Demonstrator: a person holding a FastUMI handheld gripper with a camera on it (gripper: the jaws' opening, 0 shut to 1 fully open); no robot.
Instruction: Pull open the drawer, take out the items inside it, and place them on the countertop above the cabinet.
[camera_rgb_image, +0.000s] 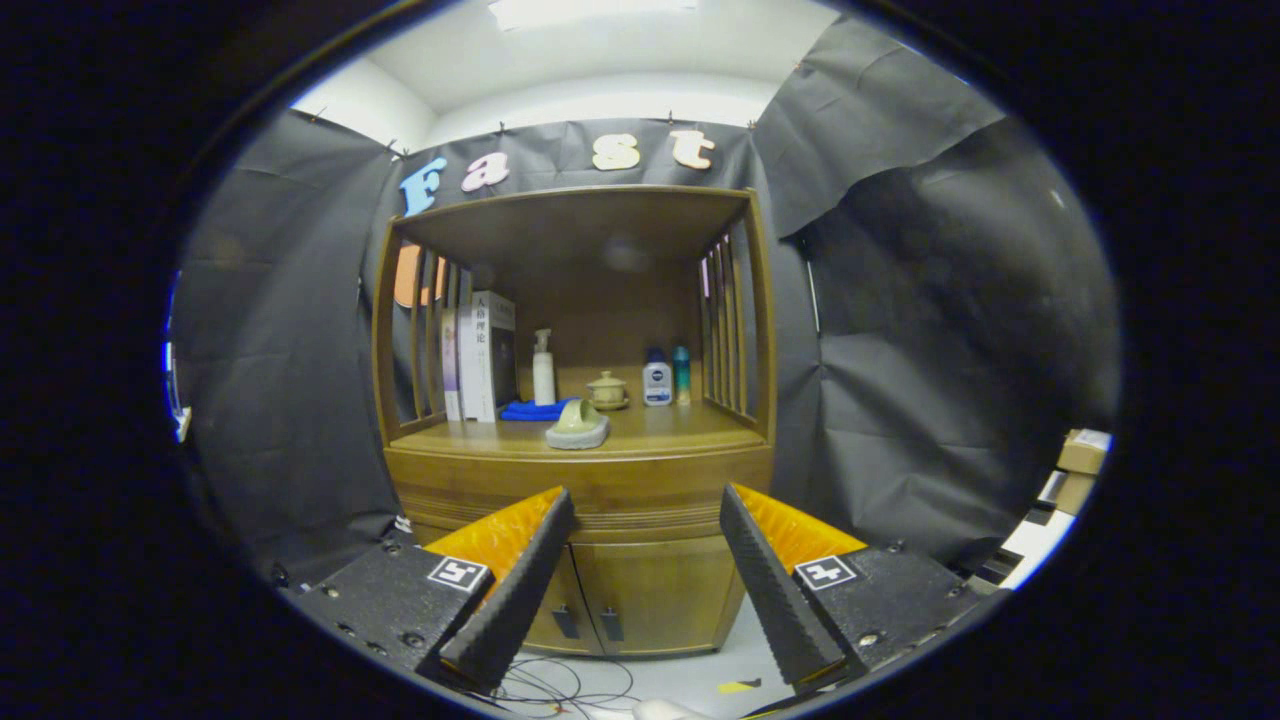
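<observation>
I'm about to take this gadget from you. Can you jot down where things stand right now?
Gripper: fingers open, holding nothing, aimed at the cabinet from some way off.
Drawer: shut, just under the countertop, seen between and beyond the fingers. Its contents are hidden.
Countertop already holds books, a pump bottle, a blue cloth, a ceramic piece, a small lidded pot and two bottles.
Done: nothing yet.
Left: pull the drawer open, lift out the items, set them on the countertop.

1. The wooden cabinet stood against the black wall, its two lower doors closed.
2. The drawer, a ribbed wooden front under the bench, sat fully shut, beyond the spread, empty tongs.
</observation>
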